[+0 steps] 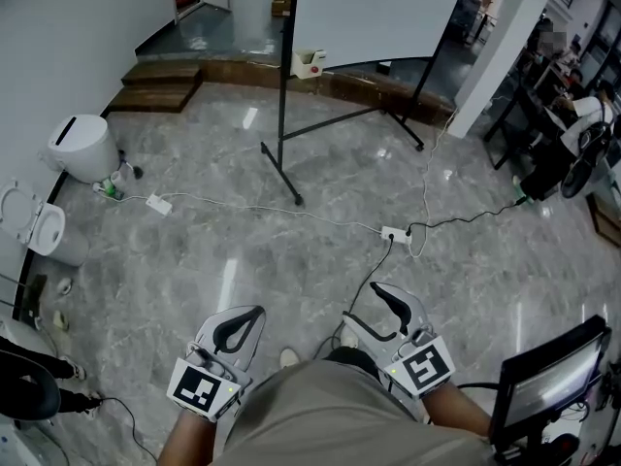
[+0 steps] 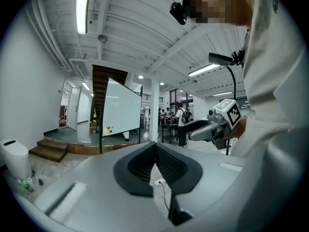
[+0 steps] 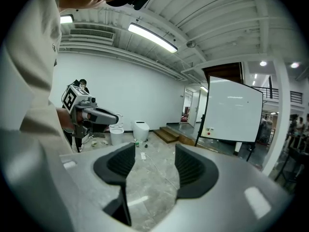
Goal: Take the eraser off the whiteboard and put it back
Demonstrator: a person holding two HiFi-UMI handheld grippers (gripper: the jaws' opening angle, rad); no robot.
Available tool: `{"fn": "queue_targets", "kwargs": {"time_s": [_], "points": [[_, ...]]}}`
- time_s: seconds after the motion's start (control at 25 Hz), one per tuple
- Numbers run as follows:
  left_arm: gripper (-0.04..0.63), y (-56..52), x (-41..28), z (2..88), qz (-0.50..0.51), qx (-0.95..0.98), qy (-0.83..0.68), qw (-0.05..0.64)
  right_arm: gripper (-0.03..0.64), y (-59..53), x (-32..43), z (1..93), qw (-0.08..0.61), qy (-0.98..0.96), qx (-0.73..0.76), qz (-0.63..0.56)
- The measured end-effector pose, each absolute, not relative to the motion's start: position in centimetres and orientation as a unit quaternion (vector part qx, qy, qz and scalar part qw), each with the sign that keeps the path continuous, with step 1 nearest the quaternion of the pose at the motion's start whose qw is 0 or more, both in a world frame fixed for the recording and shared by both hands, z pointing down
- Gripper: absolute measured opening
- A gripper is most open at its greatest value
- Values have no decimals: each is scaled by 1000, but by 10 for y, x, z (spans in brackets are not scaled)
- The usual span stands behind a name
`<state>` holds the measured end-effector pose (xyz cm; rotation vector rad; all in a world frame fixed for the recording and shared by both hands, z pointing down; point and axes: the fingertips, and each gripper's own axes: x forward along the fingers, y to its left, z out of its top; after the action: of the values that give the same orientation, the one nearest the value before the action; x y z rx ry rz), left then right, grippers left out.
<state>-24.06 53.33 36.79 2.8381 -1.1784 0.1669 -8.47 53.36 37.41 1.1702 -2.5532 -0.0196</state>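
We hold our left hand-held gripper (image 1: 252,315) closed tight and empty, and our right hand-held gripper (image 1: 366,304) with jaws spread wide. The eraser (image 1: 309,63) sits on the whiteboard (image 1: 378,8), well apart from both at twelve o'clock.

The person holds 1 tool in each hand, low in front of the torso, both pointing forward and tipped slightly downward. The left tool (image 1: 255,312) has its 2 jaws closed together, tips meeting, with nothing gripped. The right tool (image 1: 361,302) has its 2 jaws spread wide, with nothing between them. The 2 tools sit side by side, apart, roughly level with each other. The left forearm (image 1: 186,443) and right forearm (image 1: 458,417) run back from the tools.
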Motion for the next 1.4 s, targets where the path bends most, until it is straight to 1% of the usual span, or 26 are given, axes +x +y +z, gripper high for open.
{"fn": "queue_targets", "kwargs": {"time_s": [0.04,0.16,0.24,0.28,0.56,0.84,1.16,1.4], "points": [[8,535,-242,369,54,922,-382,33,245,534,-85,374,167,-895,414,-7],[8,537,-246,371,49,922,-383,32,116,532,-79,377,189,-884,427,-19],[8,535,-248,372,46,924,-379,36,33,530,-78,380,187,-883,429,-21],[6,533,-248,373,47,924,-377,41,4,528,-79,382,186,-884,429,-17],[6,508,-252,383,59,919,-383,68,2,504,-77,394,221,-878,425,8],[6,466,-238,395,80,916,-386,78,2,461,-68,408,195,-893,406,14],[6,353,-201,390,104,908,-399,72,2,348,-31,409,173,-898,404,15],[6,262,-167,368,106,902,-416,52,2,265,3,395,157,-903,400,25]]}}
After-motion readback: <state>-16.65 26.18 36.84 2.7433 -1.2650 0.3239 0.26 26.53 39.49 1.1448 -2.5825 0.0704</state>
